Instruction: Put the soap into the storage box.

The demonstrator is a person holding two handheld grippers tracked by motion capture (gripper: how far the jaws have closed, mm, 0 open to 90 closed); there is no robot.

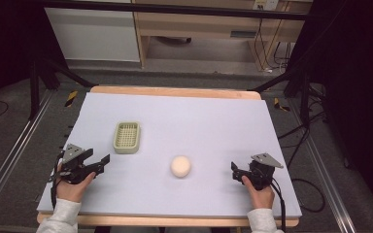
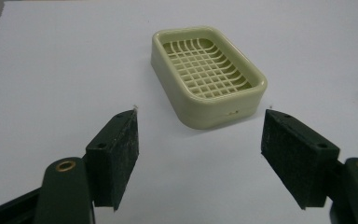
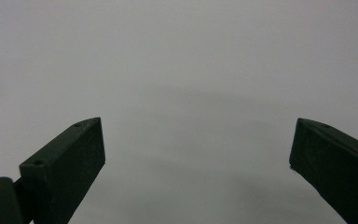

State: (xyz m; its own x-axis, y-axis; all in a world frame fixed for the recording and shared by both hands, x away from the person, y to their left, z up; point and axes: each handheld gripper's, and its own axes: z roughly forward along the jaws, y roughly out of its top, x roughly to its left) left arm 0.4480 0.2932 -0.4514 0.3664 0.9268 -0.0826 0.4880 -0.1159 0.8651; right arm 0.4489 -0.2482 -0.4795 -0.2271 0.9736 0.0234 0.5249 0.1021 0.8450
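I see the table [image 1: 213,116] under its pale lilac cover, with my left gripper [image 1: 98,164] resting at the near left edge and my right gripper [image 1: 234,171] at the near right, each held in a hand and each with its jaws spread wide and nothing between them. The pale green soap dish [image 1: 127,137] lies left of centre, just beyond the left gripper, and the round white soap [image 1: 180,166] sits nearer the middle, between the two grippers and apart from both.

Grey floor [image 1: 9,145], wooden desk [image 1: 199,24], black frame bars [image 1: 175,8] behind.
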